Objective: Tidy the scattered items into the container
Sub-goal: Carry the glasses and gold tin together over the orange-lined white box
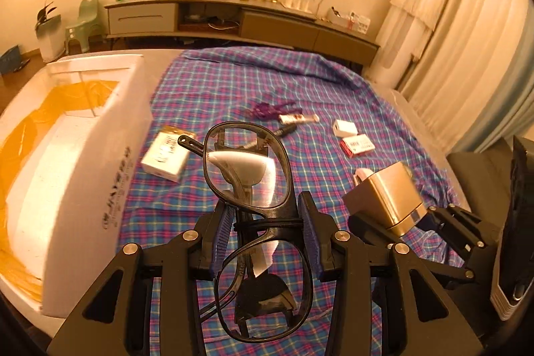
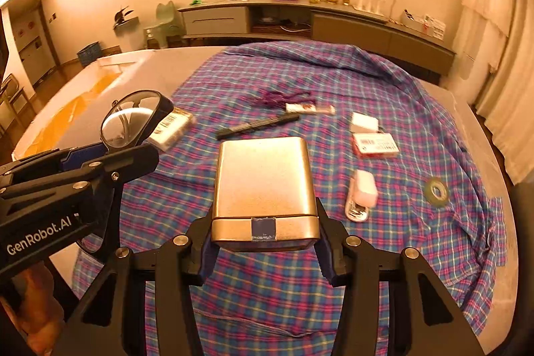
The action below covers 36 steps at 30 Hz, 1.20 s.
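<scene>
My left gripper [image 1: 267, 222] is shut on a pair of black-framed glasses [image 1: 248, 169], pinched at the bridge and held above the checked cloth. My right gripper [image 2: 265, 237] is shut on a gold metal tin [image 2: 263, 186], also lifted off the cloth. The white foam box [image 1: 96, 135] with a yellow liner stands to the left, open on top. In the right wrist view the left gripper [image 2: 90, 155] with the glasses [image 2: 130, 119] is at the left, near the box [image 2: 83, 95]. In the left wrist view the tin [image 1: 383, 192] shows at the right.
On the checked cloth [image 2: 267, 75] lie a white carton [image 1: 165, 155], a black pen [image 2: 257, 125], a purple tassel [image 2: 277, 97], a small tube [image 2: 310, 108], a white cube [image 2: 363, 122], a red-and-white box [image 2: 375, 145], a stapler [image 2: 360, 194] and a tape roll [image 2: 436, 191]. A low cabinet stands behind.
</scene>
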Motion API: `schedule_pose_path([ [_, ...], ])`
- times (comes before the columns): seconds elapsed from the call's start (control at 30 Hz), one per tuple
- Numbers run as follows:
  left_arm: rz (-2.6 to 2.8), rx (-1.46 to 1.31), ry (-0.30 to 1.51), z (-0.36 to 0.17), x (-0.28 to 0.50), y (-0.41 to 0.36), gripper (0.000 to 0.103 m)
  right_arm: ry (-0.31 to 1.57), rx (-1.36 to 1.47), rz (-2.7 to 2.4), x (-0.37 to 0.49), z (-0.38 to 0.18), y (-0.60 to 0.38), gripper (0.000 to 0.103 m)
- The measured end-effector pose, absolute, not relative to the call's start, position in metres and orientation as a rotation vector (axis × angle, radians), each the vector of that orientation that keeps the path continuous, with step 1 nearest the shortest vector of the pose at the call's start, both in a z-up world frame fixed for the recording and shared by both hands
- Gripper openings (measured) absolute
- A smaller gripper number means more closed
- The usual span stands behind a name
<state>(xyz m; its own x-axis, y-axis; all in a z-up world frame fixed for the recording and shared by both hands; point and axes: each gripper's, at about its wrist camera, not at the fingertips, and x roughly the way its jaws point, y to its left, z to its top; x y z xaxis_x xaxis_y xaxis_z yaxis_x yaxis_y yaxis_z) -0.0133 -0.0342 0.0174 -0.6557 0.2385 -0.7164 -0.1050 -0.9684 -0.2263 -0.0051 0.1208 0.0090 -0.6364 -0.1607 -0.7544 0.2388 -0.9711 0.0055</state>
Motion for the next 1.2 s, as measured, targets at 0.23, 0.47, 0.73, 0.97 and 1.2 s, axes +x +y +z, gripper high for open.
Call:
schedule_pose_path([
  [0.23, 2.720, -1.160, -0.294, 0.034, -0.001, -0.065, 0.041, 0.175, 1.167, -2.614, -0.001, 0.024, 0.087, 0.050],
  [0.47, 2.751, -1.133, -0.348, 0.051, 0.010, -0.099, 0.041, 0.206, 1.121, -2.569, 0.001, 0.039, 0.052, 0.050],
  [0.73, 2.808, -1.116, -0.375, 0.067, 0.018, -0.135, 0.041, 0.233, 1.081, -2.507, 0.000, 0.054, 0.013, 0.050],
  [0.97, 2.854, -1.116, -0.393, 0.075, 0.020, -0.170, 0.041, 0.241, 1.060, -2.454, -0.004, 0.063, -0.017, 0.050],
  [1.2, 2.896, -1.130, -0.389, 0.078, 0.018, -0.199, 0.041, 0.248, 1.043, -2.402, -0.009, 0.072, -0.045, 0.050],
])
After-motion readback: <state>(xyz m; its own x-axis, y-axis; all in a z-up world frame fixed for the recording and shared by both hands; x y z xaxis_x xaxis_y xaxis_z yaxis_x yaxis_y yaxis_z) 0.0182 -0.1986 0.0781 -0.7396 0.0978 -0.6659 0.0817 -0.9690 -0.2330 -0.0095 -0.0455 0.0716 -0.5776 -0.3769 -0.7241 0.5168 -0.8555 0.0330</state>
